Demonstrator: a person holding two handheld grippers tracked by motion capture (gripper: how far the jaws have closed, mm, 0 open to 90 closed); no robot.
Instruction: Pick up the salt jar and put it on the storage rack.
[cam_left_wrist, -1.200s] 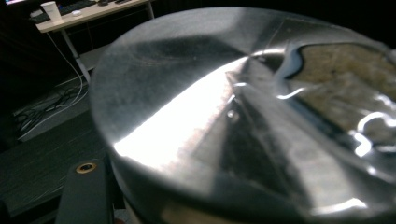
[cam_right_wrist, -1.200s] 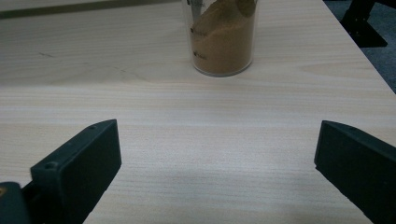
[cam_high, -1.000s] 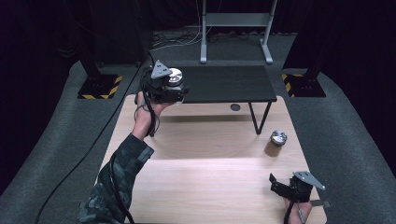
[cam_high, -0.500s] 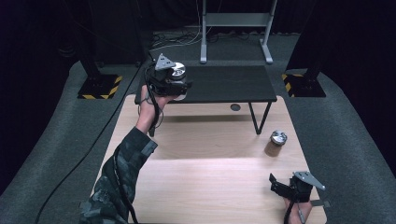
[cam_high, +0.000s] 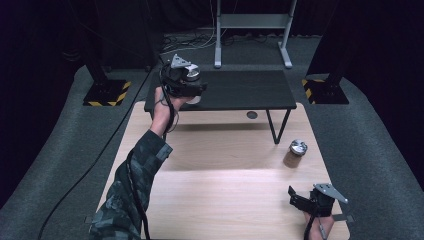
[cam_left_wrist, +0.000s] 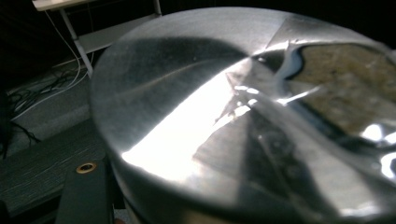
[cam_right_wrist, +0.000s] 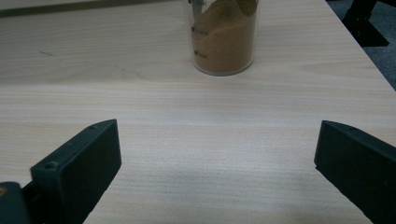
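Steel-lidded jar (cam_high: 192, 75) clamped in the left gripper (cam_high: 186, 84), held up over the near-left end of the black side table (cam_high: 240, 90).

Left fingers are squeezed snug on the jar, so it hangs in the air rather than resting on anything; I'd guess it's getting carried over to that shelf-like table. In the left gripper view the lid (cam_left_wrist: 196, 112) is brushed metal, round and flat, glaring hard. Second jar (cam_high: 296, 151) sits on the pale wood-grain worktop (cam_high: 220, 190) near its right edge: clear wall, brown powder inside, same shiny cap. Right gripper (cam_high: 310, 202) rests low on the worktop with fingers spread wide and empty, pointed at that jar, probably just waiting its turn.
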